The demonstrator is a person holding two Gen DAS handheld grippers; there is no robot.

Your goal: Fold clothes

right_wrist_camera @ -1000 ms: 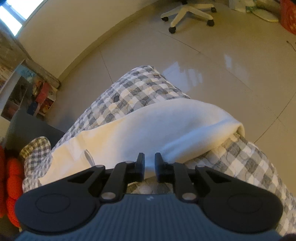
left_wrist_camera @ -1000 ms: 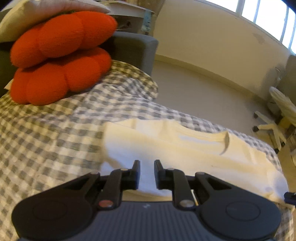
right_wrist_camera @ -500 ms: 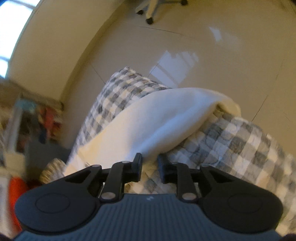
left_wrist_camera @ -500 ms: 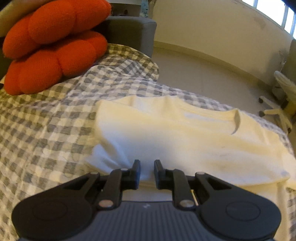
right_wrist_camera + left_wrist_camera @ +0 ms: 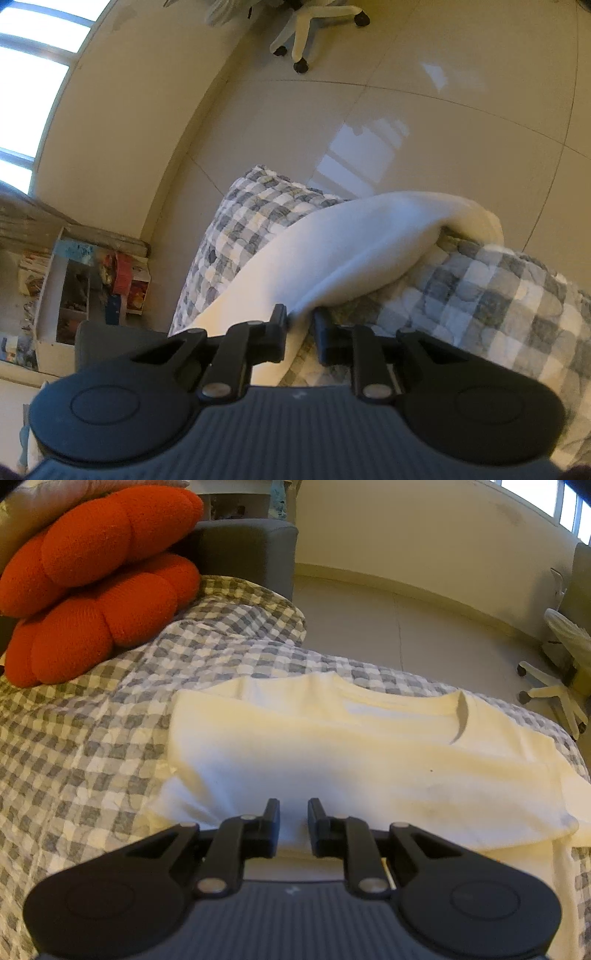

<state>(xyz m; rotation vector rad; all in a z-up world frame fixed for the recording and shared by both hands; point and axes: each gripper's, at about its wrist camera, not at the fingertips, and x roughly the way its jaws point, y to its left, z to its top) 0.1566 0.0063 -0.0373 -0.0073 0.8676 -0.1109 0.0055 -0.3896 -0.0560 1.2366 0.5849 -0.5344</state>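
Observation:
A cream T-shirt point(image 5: 351, 757) lies on a grey-and-white checked cover point(image 5: 74, 757), its neckline to the right and its near part folded over a lower layer. My left gripper point(image 5: 293, 808) sits at the shirt's near edge, jaws narrow and shut on cloth that bunches beside the left finger. In the right wrist view the same shirt point(image 5: 351, 251) runs as a raised fold from the cover's point(image 5: 498, 295) far corner down to my right gripper point(image 5: 300, 319). Its jaws stand slightly apart. The shirt's edge lies between them against the left finger, and checked cover shows in the gap.
A red knotted cushion point(image 5: 99, 590) leans on a grey upholstered end point(image 5: 243, 546) at the back left. Beyond the cover's edge is a shiny tiled floor point(image 5: 443, 129) with a white office chair point(image 5: 306, 29) and a low cluttered shelf point(image 5: 74, 288) by the wall.
The left gripper has sunk with the shirt's edge, and more of the shirt shows in front of it. The right gripper has rolled, and its jaws stand a little wider than before.

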